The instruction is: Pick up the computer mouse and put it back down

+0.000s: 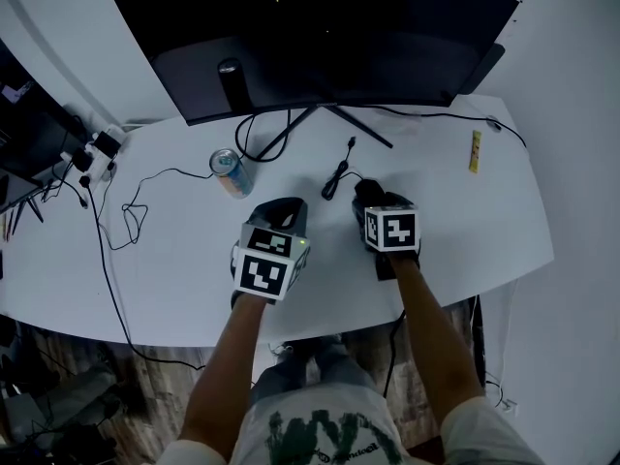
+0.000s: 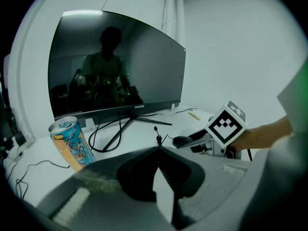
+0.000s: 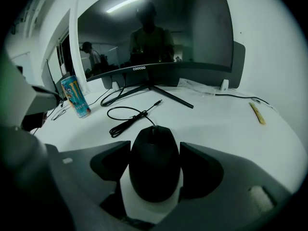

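Note:
The black computer mouse (image 3: 154,165) lies low over the white desk (image 1: 174,279), right between the jaws of my right gripper (image 3: 155,166). Both dark pads sit against the mouse's sides, so that gripper is shut on it. From the head view only the mouse's front (image 1: 366,191) peeks out ahead of the right gripper (image 1: 371,201). The mouse's coiled cable (image 3: 127,121) trails ahead of it toward the monitor. My left gripper (image 2: 157,149) hovers to the left of the mouse with its jaw tips together and nothing between them. In the head view the left gripper (image 1: 281,207) is beside the drink can.
A big dark monitor (image 1: 320,37) on a V-shaped stand fills the back of the desk. A colourful drink can (image 1: 231,172) stands left of the grippers. A yellow strip (image 1: 475,150) lies far right. Cables and a power strip (image 1: 97,153) crowd the left edge.

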Motion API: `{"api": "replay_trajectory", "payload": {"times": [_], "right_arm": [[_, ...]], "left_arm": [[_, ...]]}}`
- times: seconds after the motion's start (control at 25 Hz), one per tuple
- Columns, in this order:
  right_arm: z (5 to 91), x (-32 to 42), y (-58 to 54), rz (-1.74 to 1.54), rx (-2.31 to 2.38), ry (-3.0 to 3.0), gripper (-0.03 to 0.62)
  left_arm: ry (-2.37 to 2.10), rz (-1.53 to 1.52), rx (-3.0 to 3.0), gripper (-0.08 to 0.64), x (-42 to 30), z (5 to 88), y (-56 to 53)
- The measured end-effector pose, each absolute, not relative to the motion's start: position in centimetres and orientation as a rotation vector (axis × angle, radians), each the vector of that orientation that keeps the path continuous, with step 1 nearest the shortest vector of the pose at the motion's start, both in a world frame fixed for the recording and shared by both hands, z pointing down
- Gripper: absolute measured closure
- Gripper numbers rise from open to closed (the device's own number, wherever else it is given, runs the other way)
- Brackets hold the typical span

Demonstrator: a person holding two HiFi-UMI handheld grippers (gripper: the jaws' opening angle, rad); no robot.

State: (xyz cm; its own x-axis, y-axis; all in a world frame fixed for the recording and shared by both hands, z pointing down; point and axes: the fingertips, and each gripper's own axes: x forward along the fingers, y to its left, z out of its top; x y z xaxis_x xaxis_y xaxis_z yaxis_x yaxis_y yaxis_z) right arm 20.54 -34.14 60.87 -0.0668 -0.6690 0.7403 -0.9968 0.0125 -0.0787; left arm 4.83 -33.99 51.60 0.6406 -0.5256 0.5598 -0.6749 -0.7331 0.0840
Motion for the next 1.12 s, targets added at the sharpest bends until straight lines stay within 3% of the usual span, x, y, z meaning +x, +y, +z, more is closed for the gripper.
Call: {"api": "replay_trajectory", "payload": {"times": [0.56,0.92,1.12], "right_arm": [[54.1,19.5,-33.6,0.793,1.74,-1.913,0.268],[46.5,17.9,-33.4,0.649,1.747,-2.03,0.382],[42.1,17.4,-33.0,0.558,1.779,-2.083,0.413]], "left_arm": [[-0.973,0.676,2.648,0.558,5.5,47.3,-33.9],[-1.003,0.594,2.725,0.558,5.5,42.3,-34.2],[-1.026,0.538,2.767,0.558,5.2,39.1,-34.6]]}}
